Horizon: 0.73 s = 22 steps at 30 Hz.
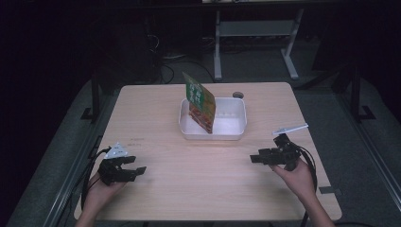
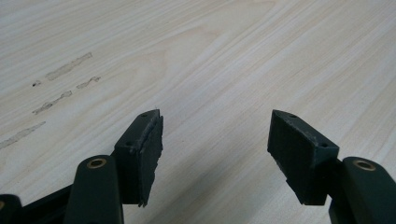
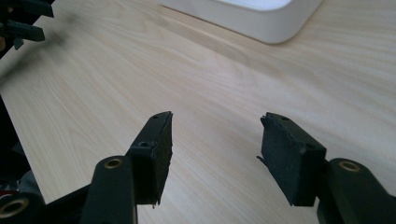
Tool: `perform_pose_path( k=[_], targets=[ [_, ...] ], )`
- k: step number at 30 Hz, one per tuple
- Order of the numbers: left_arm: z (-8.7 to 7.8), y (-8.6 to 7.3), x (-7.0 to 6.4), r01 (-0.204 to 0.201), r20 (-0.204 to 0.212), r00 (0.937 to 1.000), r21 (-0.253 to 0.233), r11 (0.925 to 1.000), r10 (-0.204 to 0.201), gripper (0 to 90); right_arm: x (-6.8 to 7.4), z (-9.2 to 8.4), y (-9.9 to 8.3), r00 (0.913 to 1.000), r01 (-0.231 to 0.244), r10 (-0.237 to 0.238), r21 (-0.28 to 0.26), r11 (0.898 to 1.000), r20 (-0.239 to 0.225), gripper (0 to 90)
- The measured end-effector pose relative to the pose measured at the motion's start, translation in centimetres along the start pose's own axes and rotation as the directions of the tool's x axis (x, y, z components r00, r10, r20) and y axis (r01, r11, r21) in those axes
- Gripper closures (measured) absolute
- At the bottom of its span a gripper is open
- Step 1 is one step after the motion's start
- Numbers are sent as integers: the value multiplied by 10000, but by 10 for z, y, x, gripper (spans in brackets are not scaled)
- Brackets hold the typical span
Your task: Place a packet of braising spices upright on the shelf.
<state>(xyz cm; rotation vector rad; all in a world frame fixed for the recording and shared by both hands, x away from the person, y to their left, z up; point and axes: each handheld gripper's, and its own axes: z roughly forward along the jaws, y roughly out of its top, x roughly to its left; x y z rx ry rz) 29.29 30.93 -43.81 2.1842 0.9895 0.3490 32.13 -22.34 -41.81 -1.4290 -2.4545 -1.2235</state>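
The right gripper [image 1: 257,158] hovers low over the near right part of the bench [image 1: 189,189], its jaws spread wide with nothing but bare wood grain between them; in the right gripper view the two black pads [image 3: 159,154] stand well apart and hold nothing. The left gripper [image 1: 137,170] sits at the near left of the bench in the same condition, jaws wide and empty, pointing inward across the wood toward the other hand.

Out from the right gripper, ahead and a little to its left, lies the white plastic tray [image 1: 236,130], whose rounded corner shows at the top of the right gripper view [image 3: 261,23]. Inside the tray, against its left end, a green and orange snack packet [image 1: 201,106] stands on its lower edge, leaning with its top toward the left and the far side. Its long axis runs nearly upright, so its flat faces look left and right across the bench and its thin top edge is what a gripper coming from above would meet. A small dark round thing [image 1: 238,94], too small to identify, lies beyond the tray's far rim.

Both grippers are well apart from the packet. It lies forward and to the right of the left gripper, forward and to the left of the right one. The two distances look close; the right gripper seems marginally nearer to the tray, while the packet's own position favours the left side.
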Motion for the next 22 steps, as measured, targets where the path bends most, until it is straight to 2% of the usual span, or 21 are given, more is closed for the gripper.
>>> perform_pose_path(
  k=[10, 17, 22],
  targets=[
    [1, 0, 0, 21, 14, 10000, 0, 10000, -21, 351, -3, -3, -22, 9999, -89, 88, 82, 9999, 60, 422],
    [2, 1, -2, -68, 73, 10000, 18, 10000, 68, 350, -3, 0, -46, 9996, -281, 282, 95, 9996, -52, 410],
    [2, 1, -3, -107, 93, 9999, 4, 9999, 107, 343, 1, -2, -65, 9998, -205, 204, -389, 9990, -37, 397]
  ],
)
